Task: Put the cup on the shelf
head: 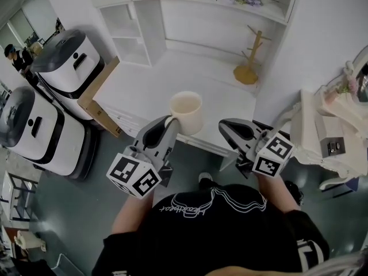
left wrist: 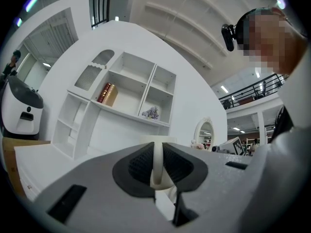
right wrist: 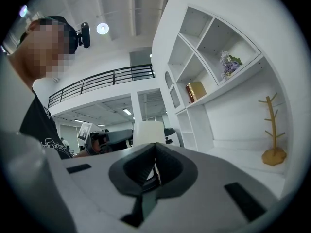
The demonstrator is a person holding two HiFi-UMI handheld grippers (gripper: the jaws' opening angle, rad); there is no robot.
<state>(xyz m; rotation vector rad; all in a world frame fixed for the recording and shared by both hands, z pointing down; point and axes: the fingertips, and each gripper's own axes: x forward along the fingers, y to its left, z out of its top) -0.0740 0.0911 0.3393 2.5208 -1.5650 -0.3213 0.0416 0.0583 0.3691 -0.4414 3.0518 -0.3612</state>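
The left gripper (head: 171,123) is held out roughly level in front of the torso, its fingers (left wrist: 138,164) clamped on the handle of the cup (head: 187,111). The right gripper (head: 226,125) is carried alongside, apart from it, its fingers (right wrist: 170,166) closed together on nothing.

The glossy ceramic cup (head: 186,111) is plain cream. The left claw (head: 171,122) and right claw (head: 225,125) are grey with black pads; each marker cube (head: 133,176) is patterned in black-and-white squares. The bench (head: 149,85) and shelf unit (head: 190,16) are white, the wooden mug stand (head: 250,59) tan.
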